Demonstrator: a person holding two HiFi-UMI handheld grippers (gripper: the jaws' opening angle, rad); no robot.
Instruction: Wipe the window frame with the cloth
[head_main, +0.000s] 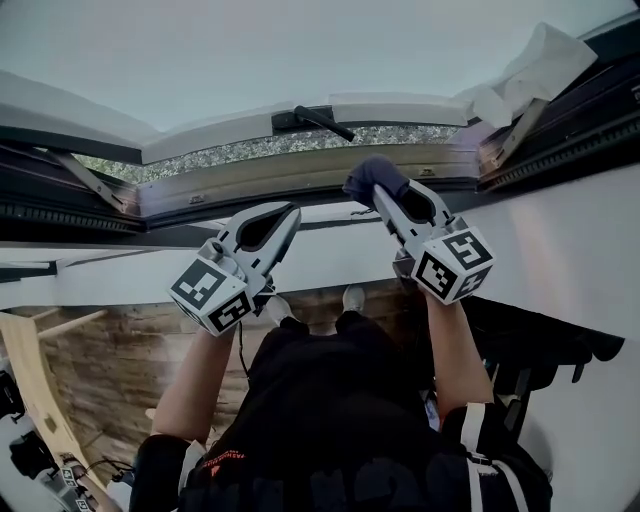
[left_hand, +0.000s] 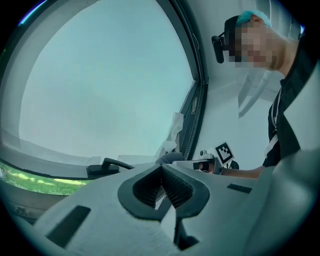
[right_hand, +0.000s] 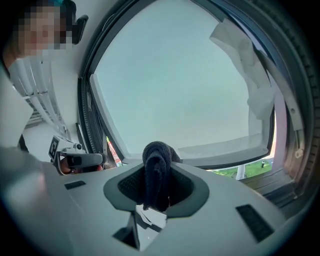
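Head view: right gripper (head_main: 383, 196) is pinching dark blue knitted cloth (head_main: 370, 176) at its tips, near pale window frame (head_main: 260, 185) ahead; left gripper (head_main: 288, 216) is hovering alongside.
Left gripper view: jaws are pressing together, empty.
Right gripper view: jaws are clamping the cloth, which is bulging beyond the tips.

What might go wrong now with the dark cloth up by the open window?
1. The dark cloth is only a bunch pinched in the right gripper. It might slip loose and drop out through the open gap where greenery shows.
2. The black handle sticks out close to the cloth, so a sideways wipe might knock the gripper against it.
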